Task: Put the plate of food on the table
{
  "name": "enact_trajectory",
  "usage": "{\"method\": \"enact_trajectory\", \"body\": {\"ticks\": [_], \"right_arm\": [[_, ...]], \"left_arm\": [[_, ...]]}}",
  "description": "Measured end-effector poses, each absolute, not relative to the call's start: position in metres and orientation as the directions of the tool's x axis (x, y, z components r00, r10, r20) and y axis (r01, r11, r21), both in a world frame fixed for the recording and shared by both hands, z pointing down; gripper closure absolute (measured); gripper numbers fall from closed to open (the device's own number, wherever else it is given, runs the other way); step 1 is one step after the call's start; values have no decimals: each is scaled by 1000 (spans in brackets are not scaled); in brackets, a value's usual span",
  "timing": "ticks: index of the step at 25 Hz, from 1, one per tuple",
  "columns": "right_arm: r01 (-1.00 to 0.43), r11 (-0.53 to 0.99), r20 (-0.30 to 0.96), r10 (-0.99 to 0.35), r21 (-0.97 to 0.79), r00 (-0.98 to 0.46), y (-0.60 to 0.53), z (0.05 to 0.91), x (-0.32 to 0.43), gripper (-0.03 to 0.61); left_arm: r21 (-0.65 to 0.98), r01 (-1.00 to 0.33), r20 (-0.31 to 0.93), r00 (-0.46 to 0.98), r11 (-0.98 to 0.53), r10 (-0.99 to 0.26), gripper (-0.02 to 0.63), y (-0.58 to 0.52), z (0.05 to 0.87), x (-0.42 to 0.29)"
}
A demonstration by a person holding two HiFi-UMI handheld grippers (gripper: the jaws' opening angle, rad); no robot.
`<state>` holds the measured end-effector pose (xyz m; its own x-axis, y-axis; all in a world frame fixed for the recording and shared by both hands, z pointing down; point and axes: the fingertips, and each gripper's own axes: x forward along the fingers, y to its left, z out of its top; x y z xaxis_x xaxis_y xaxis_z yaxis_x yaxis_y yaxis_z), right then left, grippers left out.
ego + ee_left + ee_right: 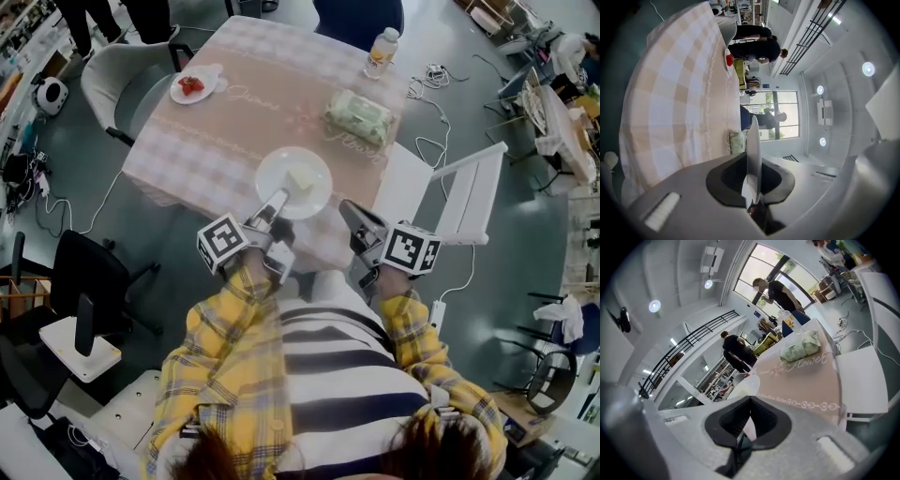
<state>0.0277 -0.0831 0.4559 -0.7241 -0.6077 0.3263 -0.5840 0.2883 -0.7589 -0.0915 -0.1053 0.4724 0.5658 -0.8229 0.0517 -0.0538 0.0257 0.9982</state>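
Note:
A white plate (293, 183) carrying a pale piece of food (300, 178) is over the near edge of the pink checked table (234, 122). My left gripper (274, 206) is shut on the plate's near rim. In the left gripper view the plate (753, 150) shows edge-on between the closed jaws of the left gripper (753, 199). My right gripper (354, 217) is just right of the plate, apart from it, with its jaws together and nothing in them. The right gripper view has the plate (745, 385) to the left, beyond the right gripper (743, 430).
On the table are a small plate with red food (192, 87), a green packet (359, 117) and a bottle (382, 52). A white chair (469, 197) stands at the table's right, another chair (122, 75) at the far left, a black office chair (89, 281) nearer left. Cables (431, 112) lie on the floor.

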Motion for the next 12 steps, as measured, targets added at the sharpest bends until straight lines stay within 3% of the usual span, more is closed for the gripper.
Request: {"method": "enact_trajectory", "body": {"ticks": [12], "right_arm": [[-567, 331, 333, -552, -754, -765, -167, 457, 31, 583]], "left_arm": [[997, -66, 74, 511, 47, -856, 612, -185, 479, -77]]}}
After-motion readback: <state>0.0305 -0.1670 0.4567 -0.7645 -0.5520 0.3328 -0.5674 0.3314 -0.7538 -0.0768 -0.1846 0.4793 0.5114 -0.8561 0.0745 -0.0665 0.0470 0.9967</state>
